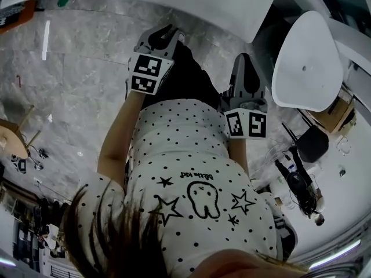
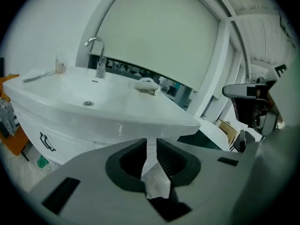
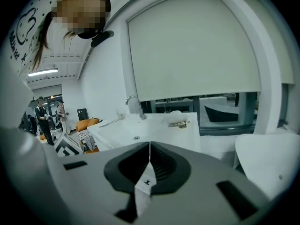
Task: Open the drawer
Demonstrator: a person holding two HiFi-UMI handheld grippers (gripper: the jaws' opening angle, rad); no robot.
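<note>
- The left claw (image 2: 151,146) stands slightly spread, with a narrow gap between its ribbed pads and nothing in that gap.
- The right claw (image 3: 149,150) is pressed together and pinches nothing.
- The drawer (image 2: 65,134) is the curved white front just under the washbasin (image 2: 70,100). In the left gripper view it lies at the lower left, and a small dark mark (image 2: 47,142) sits on it.
- Neither claw touches the drawer. The left one points at the basin's near corner and is apart from it.
- A chrome faucet (image 2: 98,56) stands upright at the back of the basin, and the drain (image 2: 87,104) lies in front of it.
- A small soap dish (image 2: 148,85) with something pale on it rests on the rim, to the right of the faucet.
- A large white roller blind (image 2: 159,36) hangs behind the basin.
- In the head view, the person wears a polka-dot shirt (image 1: 191,155) and holds both claws forward over a grey marble floor (image 1: 75,86).
- There the left claw (image 1: 165,35) is nearer the basin's edge (image 1: 174,4) than the right claw (image 1: 246,62).
- A white chair (image 1: 307,62) stands just beside the right claw.
- In the right gripper view, people (image 3: 43,118) stand well back at the left, near an orange seat (image 3: 88,123).
</note>
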